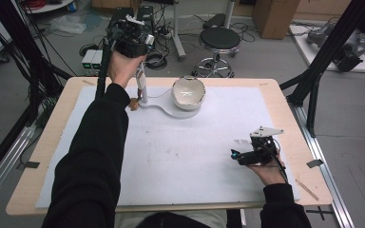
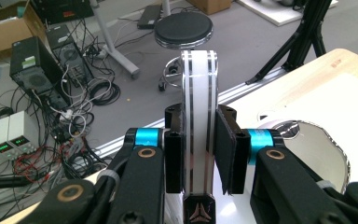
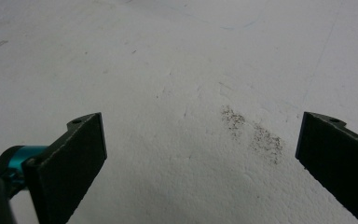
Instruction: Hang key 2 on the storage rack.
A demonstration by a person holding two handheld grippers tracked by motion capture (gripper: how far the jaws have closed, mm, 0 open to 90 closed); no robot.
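A white lamp-like object stands at the back of the white mat (image 1: 195,156). It has a bowl-shaped head (image 1: 188,92), a curved flat base (image 1: 164,110) and an upright white strip (image 1: 142,85). My left gripper (image 1: 141,75) reaches down from above and is shut on that strip. In the left gripper view the strip (image 2: 199,84) carries two dark stripes and sits clamped between the pads of the left gripper (image 2: 199,116). The shiny round head (image 2: 314,147) lies to its right. My right gripper (image 1: 235,156) rests low over the mat at the front right. In its own view the right gripper (image 3: 200,121) is wide open and holds nothing.
A small brown piece (image 1: 134,103) sits by the foot of the strip. Dark specks (image 3: 251,133) mark the mat between the right jaws. Behind the table are a black stool (image 1: 220,40), cables and electronics boxes (image 1: 91,59). Black frame legs (image 1: 313,80) stand at the right edge.
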